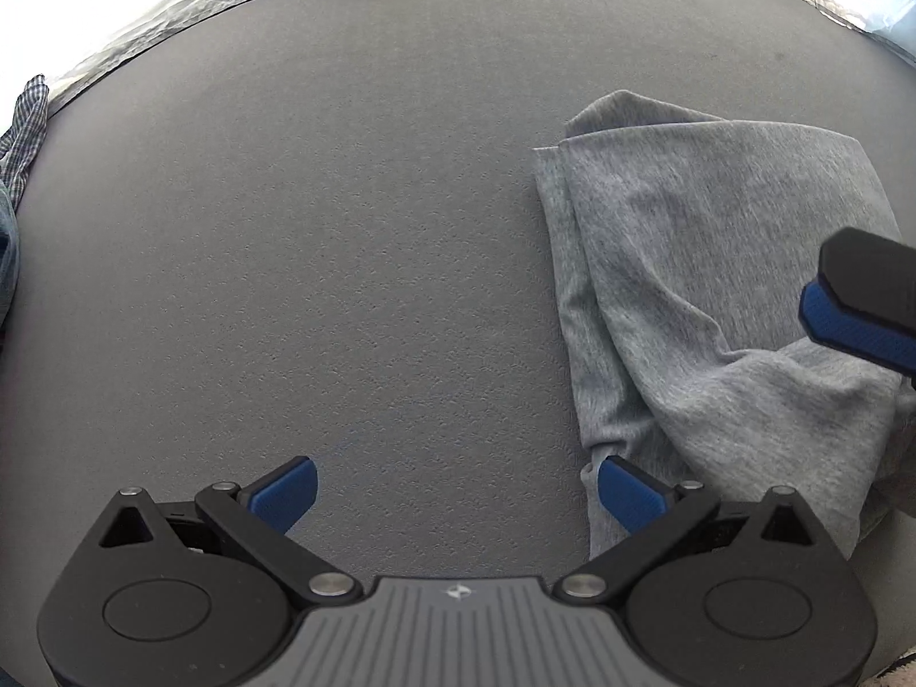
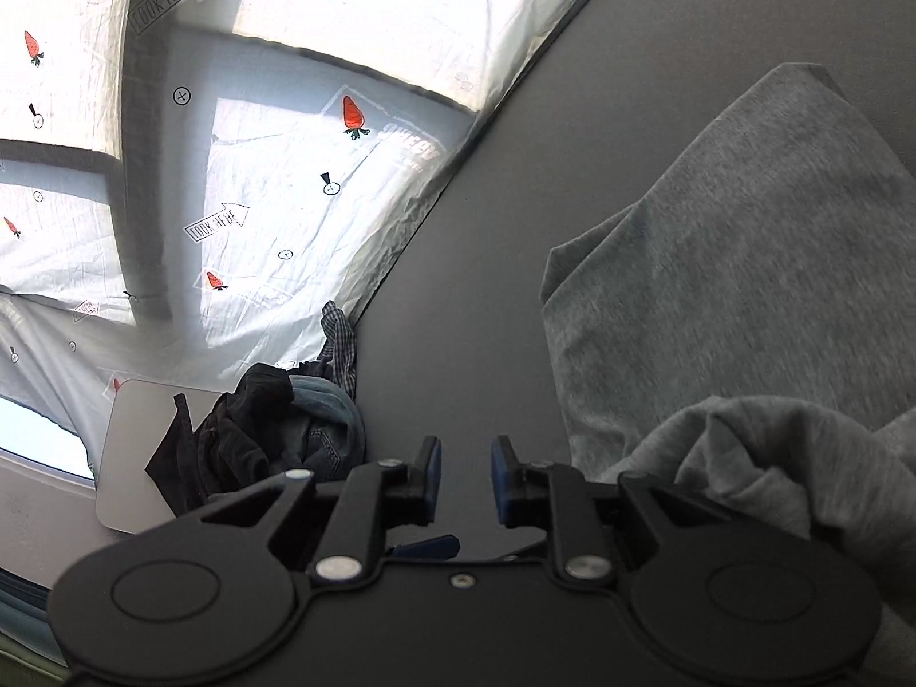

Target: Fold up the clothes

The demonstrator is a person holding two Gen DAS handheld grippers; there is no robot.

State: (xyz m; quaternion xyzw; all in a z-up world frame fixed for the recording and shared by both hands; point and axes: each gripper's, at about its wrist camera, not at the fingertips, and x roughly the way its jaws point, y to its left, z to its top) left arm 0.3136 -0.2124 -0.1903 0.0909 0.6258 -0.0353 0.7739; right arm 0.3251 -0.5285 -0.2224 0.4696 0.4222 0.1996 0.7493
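- While I look through the left wrist view, my left tongs (image 1: 455, 492) hang released over the counter (image 1: 343, 257), one pad touching the grey garment's (image 1: 715, 263) near edge.
- Through the right wrist view, my right tongs (image 2: 465, 478) stand slightly parted and empty beside the garment; I judge a fold just laid, so regripping an edge comes next.

Carrot-printed white sheet (image 2: 320, 131) beside grey mat (image 1: 343, 257)

The left wrist view looks steeply down, close over the flat grey counter (image 1: 343, 229); the right wrist view faces shallower (almost level). Both share the heathered grey knit garment (image 1: 715, 263) (image 2: 744, 263).
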